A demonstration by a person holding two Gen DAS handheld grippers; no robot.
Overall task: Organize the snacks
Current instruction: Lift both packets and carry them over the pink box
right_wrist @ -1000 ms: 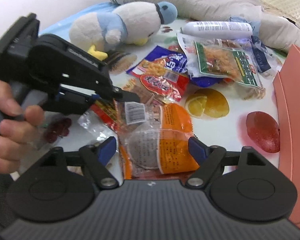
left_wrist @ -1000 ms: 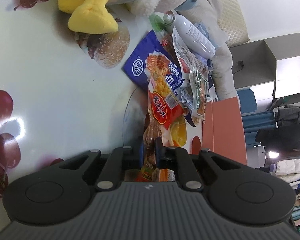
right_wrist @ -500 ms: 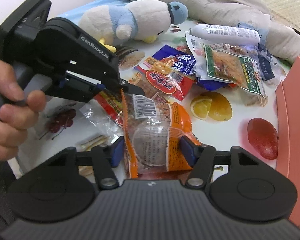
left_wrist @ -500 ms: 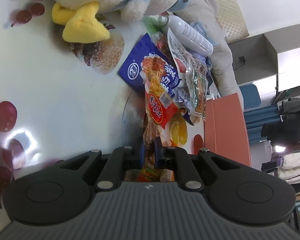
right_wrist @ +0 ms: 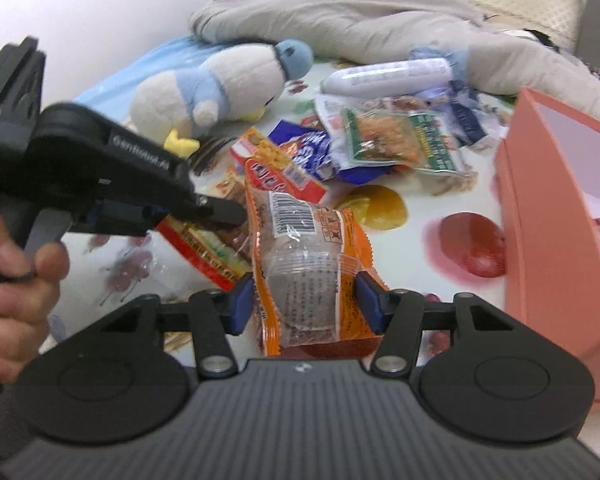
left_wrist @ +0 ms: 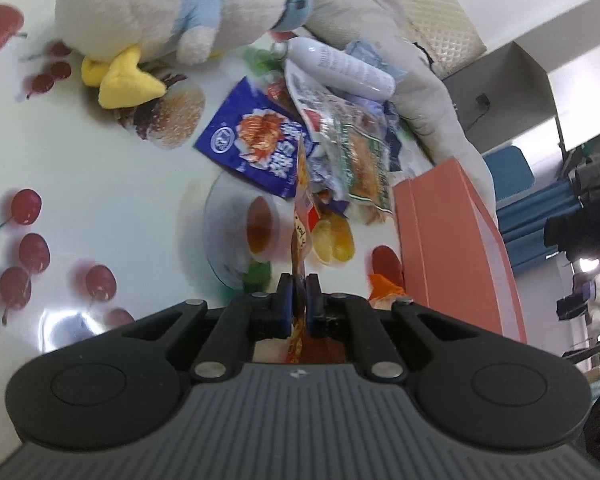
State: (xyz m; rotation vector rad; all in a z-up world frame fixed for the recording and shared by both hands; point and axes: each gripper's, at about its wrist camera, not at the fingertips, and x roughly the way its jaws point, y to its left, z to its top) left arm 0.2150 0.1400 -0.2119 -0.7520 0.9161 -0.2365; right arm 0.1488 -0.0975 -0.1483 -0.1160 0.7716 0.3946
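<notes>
Pinching a red packet [left_wrist: 300, 216] edge-on, the left gripper [left_wrist: 299, 298] has its pads pressed together on the wrapper, whose long axis runs away from the gripper toward the box [left_wrist: 452, 248]. The right gripper [right_wrist: 306, 300] is closing on an orange packet [right_wrist: 304, 264] that stands between its pads, touching both, long axis pointing away toward the plush [right_wrist: 216, 88], left of the box. Other snacks [right_wrist: 396, 140] lie behind it.

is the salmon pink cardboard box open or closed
Open: the right wrist view shows the salmon pink cardboard box with no lid on top and its pale inside exposed.
</notes>
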